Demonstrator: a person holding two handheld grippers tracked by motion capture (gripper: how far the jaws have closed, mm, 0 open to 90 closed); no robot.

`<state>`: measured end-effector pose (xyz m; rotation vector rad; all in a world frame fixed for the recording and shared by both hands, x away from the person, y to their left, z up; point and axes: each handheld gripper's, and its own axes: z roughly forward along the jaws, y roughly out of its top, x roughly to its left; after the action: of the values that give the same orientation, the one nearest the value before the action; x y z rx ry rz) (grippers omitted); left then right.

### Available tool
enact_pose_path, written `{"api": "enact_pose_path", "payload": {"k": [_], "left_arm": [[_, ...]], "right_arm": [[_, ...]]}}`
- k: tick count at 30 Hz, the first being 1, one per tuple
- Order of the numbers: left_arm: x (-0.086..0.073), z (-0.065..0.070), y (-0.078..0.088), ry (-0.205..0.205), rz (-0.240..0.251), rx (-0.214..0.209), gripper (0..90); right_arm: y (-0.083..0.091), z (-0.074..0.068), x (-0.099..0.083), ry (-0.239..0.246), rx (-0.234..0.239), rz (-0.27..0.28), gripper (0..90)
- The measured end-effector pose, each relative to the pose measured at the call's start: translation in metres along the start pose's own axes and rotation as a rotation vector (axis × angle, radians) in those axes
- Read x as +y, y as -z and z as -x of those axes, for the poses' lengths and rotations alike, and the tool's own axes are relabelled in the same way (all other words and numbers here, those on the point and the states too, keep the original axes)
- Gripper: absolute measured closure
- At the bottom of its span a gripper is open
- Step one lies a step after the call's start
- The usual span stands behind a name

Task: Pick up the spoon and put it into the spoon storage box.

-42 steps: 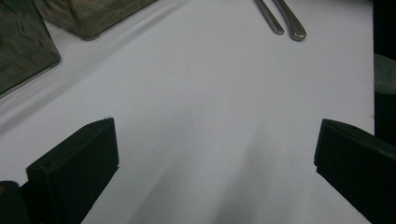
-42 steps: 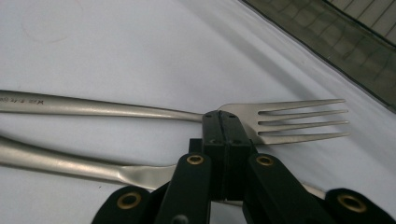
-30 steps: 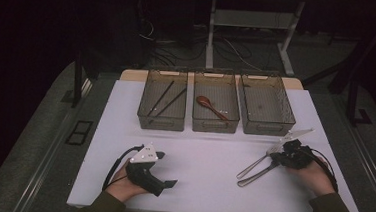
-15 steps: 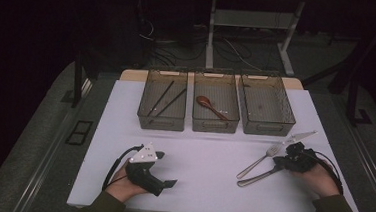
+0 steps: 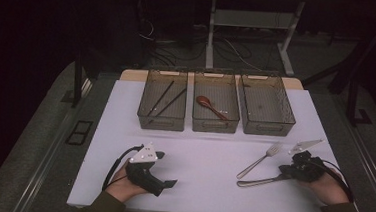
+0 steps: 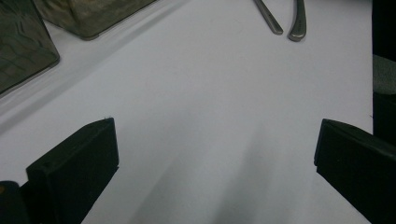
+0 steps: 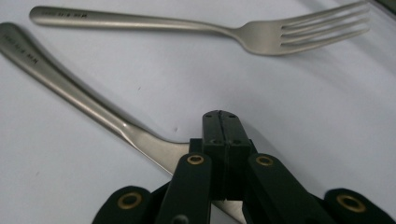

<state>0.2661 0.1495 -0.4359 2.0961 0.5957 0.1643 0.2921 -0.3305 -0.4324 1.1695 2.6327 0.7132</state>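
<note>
A short line of stamped lettering is seen near the handle end of each utensil in the right gripper view, too small to be read. The plain steel fork (image 7: 196, 25) is laid across the top of that frame, tines to the upper right. The second steel utensil (image 7: 74, 88), whose head is hidden, runs from the upper left down to the lower centre, where it passes beneath the black right gripper (image 7: 223, 122). The jaws are pressed fully together; whether the utensil is pinched between them or merely lies under them cannot be told.

Compared with the earlier high view, the right gripper (image 5: 292, 169) is displaced slightly toward the lower right of the frame, and the second utensil (image 5: 261, 181) now lies flatter, its handle pointing left, apart from the fork (image 5: 260, 161) just above it. The black left gripper (image 5: 163, 183) is unchanged at the lower left on the white table surface (image 5: 207, 162); its jaws are held wide apart over bare table in the left gripper view.

Three dark mesh bins (image 5: 214, 125) are ranged along the upper centre, the left one containing two dark chopsticks (image 5: 166, 99), the middle one a reddish-brown spoon (image 5: 208, 105).
</note>
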Motion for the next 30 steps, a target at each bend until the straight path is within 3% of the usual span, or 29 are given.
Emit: {"api": "enact_pose_path", "payload": {"k": [11,17,18,24,30], "left_arm": [[0.000,-0.001,0.000,-0.003,-0.004,0.000,0.0],[0.000,0.000,0.000,-0.006,-0.004,0.002,0.0],[0.000,-0.001,0.000,-0.005,-0.004,0.001,0.0],[0.000,-0.001,0.000,-0.001,-0.004,0.002,0.0],[0.000,0.000,-0.001,0.005,0.001,0.002,0.0]], "right_arm": [[0.015,-0.009,-0.022,-0.009,0.021,0.004,90.0],[0.023,-0.004,-0.020,-0.005,0.051,0.055,89.5],[0.026,-0.004,-0.018,-0.002,0.059,0.067,85.4],[0.035,-0.009,-0.005,0.073,0.100,0.098,71.1],[0.025,-0.024,0.011,0.188,0.146,0.062,62.5]]}}
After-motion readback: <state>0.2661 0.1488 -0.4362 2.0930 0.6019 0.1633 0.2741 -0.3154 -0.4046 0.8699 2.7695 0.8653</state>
